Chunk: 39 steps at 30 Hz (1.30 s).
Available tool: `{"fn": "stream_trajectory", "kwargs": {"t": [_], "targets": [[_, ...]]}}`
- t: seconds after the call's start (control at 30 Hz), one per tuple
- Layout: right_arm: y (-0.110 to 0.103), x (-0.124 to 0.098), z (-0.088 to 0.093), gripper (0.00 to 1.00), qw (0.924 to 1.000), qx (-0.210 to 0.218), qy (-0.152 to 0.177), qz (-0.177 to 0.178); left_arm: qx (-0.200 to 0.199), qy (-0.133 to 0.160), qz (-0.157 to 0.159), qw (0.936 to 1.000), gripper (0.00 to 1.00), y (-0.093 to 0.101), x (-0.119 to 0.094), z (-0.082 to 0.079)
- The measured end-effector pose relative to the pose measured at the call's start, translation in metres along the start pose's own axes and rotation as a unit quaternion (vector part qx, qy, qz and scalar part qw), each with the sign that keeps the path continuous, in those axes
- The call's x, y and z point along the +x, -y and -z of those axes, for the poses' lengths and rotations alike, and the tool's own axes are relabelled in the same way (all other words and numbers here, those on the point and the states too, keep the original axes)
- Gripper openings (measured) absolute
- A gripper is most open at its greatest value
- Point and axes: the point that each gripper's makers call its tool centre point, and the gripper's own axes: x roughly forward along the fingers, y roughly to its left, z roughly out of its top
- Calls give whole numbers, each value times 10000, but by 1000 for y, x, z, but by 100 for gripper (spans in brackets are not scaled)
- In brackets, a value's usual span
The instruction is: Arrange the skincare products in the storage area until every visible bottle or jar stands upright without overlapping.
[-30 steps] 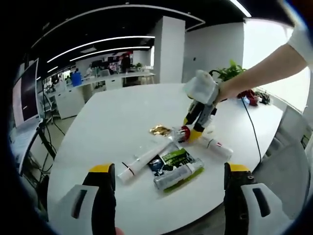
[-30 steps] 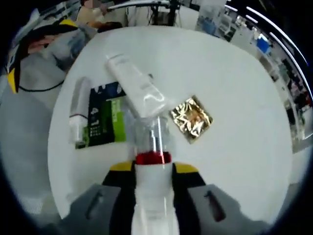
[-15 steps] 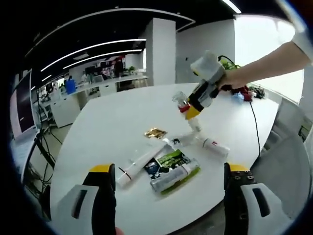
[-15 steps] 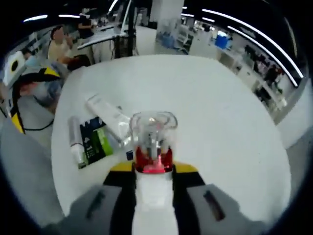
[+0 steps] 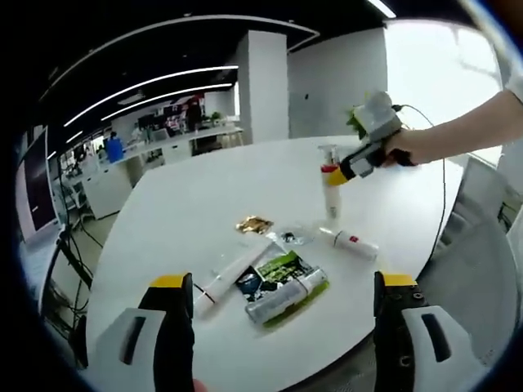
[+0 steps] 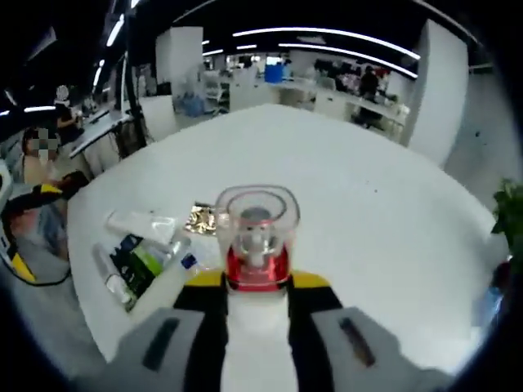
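Note:
My right gripper is shut on a white pump bottle with a red collar and a clear cap. The bottle is held upright with its base at or just above the white table, right of the pile. Lying flat in the pile are a long white tube, a green and black box, a silver bottle and a small white tube. My left gripper hangs open near the table's front edge, holding nothing.
A gold sachet lies flat behind the pile. A person's arm reaches in from the right, and a black cable runs over the table's right side. A potted plant stands off to the right. Desks and shelves are far behind.
My right gripper has lifted the pump bottle off the pile, turned it upright and carried it to the right and farther back. The left gripper has stayed open.

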Motion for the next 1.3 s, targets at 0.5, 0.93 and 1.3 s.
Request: {"fn": "stream_trajectory", "kwargs": {"t": [0.5, 0.93, 1.3], "targets": [[62, -29, 21, 28, 9499, 1996, 792, 2273, -15, -42, -101, 9999, 89, -6, -5, 2], [57, -18, 12, 28, 9541, 1612, 737, 2412, -91, -55, -146, 9998, 89, -9, -10, 4], [57, -18, 8, 29, 9572, 1502, 771, 2352, -108, -31, -175, 9998, 89, -11, -8, 2]]}}
